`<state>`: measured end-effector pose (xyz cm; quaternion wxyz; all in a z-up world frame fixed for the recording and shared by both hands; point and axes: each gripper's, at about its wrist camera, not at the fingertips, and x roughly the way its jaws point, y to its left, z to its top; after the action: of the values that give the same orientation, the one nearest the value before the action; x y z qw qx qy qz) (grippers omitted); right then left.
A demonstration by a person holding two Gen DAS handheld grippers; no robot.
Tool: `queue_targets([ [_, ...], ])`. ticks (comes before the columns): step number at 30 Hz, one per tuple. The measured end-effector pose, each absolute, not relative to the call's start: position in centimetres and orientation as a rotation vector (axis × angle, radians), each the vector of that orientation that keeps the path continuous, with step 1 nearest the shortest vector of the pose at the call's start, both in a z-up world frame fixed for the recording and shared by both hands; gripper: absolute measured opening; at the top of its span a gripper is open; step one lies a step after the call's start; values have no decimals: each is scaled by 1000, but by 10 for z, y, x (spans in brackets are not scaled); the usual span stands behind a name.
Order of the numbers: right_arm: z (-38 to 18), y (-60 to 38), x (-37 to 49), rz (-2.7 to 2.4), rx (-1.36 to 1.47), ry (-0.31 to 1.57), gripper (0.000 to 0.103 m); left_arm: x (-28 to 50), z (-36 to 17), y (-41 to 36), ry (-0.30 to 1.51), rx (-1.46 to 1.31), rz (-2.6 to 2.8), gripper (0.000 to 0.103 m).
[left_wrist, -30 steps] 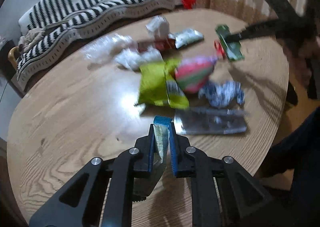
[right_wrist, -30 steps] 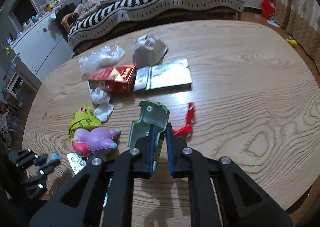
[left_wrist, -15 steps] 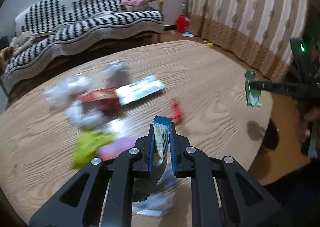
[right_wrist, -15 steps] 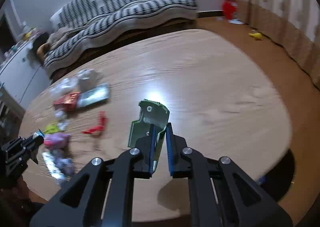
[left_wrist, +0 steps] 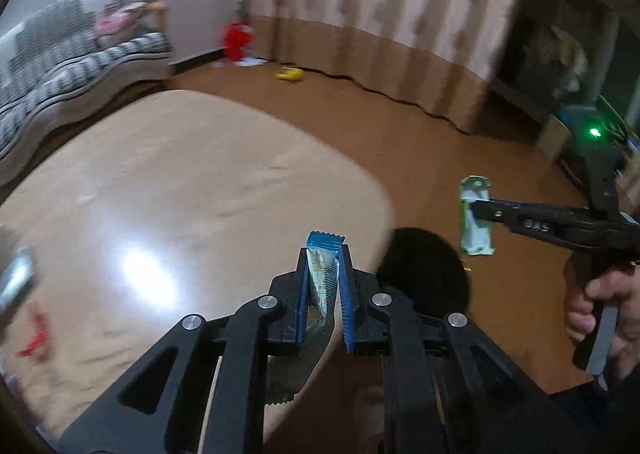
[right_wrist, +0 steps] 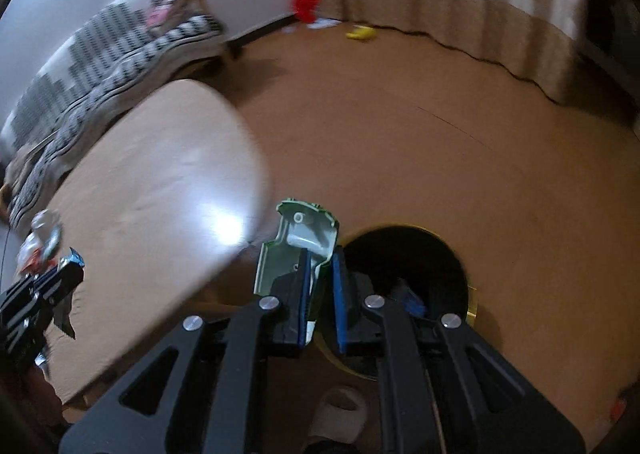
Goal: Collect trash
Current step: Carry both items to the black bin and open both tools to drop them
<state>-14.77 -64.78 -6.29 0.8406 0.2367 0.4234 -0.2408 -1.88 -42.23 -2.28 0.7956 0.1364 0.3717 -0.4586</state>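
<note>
On my left, the left gripper (left_wrist: 325, 294) is clamped on a blue-edged foil wrapper (left_wrist: 322, 278); the wrapper's serrated top pokes out past the fingertips and its silvery tail hangs down between the black arms. Under it I see the wooden table (left_wrist: 180, 182), with a red scrap (left_wrist: 36, 334) lying near its left edge and more blurred litter beside that. Just right of the table's edge, on the floor, sits the dark round bin (left_wrist: 424, 270), its mouth close beside my left fingertips.

Moving right, my right gripper (right_wrist: 320, 282) is closed on a green plastic package (right_wrist: 296, 250), which stands up from between the blue pads (right_wrist: 302, 294) and leans a little left. The bin's opening (right_wrist: 412, 266), ringed in yellow, lies directly behind and right of that package, with some blue item inside it. In the left wrist view the same package (left_wrist: 475, 222) hangs off to the side of the bin, over brown floor (left_wrist: 440, 142). A hand (left_wrist: 600, 302) grips the right tool's handle at far right.
</note>
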Motion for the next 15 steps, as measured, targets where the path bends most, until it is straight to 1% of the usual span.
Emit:
queue_targets([
  [6, -111, -706, -181, -577, 601, 981, 11, -58, -62, -503, 831, 351, -1115, 13],
  [10, -143, -732, -186, -597, 656, 1043, 11, -66, -87, -537, 867, 375, -1142, 13],
  [15, -161, -745, -178, -602, 686, 1081, 11, -60, -113, -565, 920, 377, -1148, 13],
])
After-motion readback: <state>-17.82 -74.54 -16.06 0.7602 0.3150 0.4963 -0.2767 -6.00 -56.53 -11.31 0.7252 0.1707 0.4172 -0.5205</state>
